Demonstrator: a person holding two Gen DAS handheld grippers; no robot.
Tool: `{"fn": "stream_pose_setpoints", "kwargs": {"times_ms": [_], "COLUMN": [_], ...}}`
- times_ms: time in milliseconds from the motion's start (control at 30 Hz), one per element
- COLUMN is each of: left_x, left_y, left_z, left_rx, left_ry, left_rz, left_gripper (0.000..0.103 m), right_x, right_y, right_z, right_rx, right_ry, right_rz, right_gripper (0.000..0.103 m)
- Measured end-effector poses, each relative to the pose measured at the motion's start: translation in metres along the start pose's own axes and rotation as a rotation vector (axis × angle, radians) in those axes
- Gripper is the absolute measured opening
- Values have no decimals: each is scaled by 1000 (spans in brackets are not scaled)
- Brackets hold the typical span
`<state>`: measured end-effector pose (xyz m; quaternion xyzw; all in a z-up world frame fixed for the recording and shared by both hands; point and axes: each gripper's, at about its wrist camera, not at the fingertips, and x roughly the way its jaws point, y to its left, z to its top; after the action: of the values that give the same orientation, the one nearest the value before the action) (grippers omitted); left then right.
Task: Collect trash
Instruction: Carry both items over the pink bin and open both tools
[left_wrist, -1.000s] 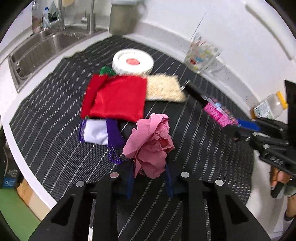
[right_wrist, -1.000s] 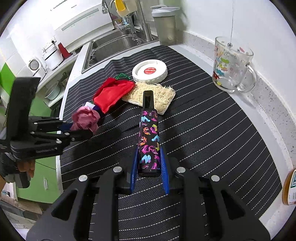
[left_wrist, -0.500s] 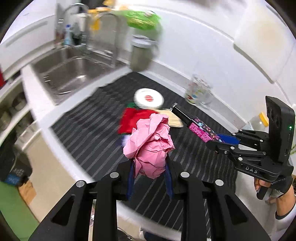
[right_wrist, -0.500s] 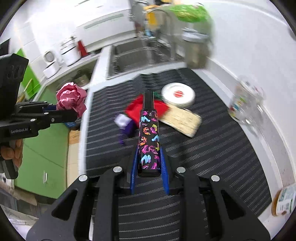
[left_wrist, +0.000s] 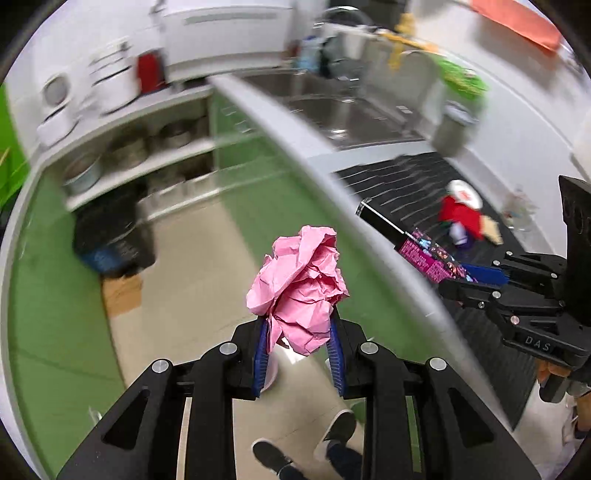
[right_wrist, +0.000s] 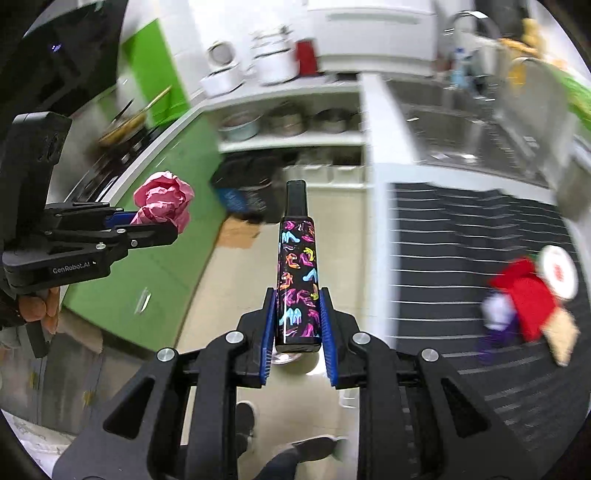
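Observation:
My left gripper (left_wrist: 297, 345) is shut on a crumpled pink paper ball (left_wrist: 301, 284), held out over the beige kitchen floor, past the counter's edge. The right wrist view shows the same ball (right_wrist: 164, 201) at the left in that gripper (right_wrist: 155, 225). My right gripper (right_wrist: 297, 325) is shut on a slim black box with a coloured shoe print (right_wrist: 298, 273), also over the floor. That box (left_wrist: 424, 254) sticks out of the right gripper (left_wrist: 469, 277) at the right of the left wrist view.
The counter with its striped black mat (right_wrist: 461, 258) lies to the right, bearing a red cloth (right_wrist: 528, 299), a white lid (right_wrist: 559, 271) and a tan pad (right_wrist: 563, 334). A black bin (right_wrist: 251, 188) stands on the floor by green cabinets (right_wrist: 147, 251). A person's shoes (left_wrist: 303, 446) are below.
Both grippers swung away from the mat to over the floor beside the counter, each keeping its object. The view rolled, and the counter now lies off to the right.

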<state>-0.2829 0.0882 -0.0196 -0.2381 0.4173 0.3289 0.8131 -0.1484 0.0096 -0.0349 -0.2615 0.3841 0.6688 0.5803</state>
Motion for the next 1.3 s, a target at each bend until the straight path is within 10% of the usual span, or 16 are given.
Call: {"fn": "stream_pose_setpoints", "kwargs": {"times_ms": [300, 767, 833, 900, 1300], "left_x": [57, 305, 324, 337, 328], "left_y": [84, 157, 163, 170, 218], "left_z": [-53, -191, -200, -207, -237], "left_rx": [-83, -194, -201, -216, -317], "left_ry": [73, 150, 147, 132, 100], "left_rz": [47, -7, -7, 7, 75], "left_gripper": [27, 29, 45, 97, 97], "right_x": [122, 352, 372, 387, 448], "right_y": [50, 11, 8, 5, 17], "right_z": [-4, -120, -132, -140, -155], "right_rx": [-30, -33, -39, -48, -85], "right_ry": [126, 218, 220, 226, 280], "right_rz": [26, 28, 31, 34, 76], "right_gripper": [22, 22, 22, 22, 22]}}
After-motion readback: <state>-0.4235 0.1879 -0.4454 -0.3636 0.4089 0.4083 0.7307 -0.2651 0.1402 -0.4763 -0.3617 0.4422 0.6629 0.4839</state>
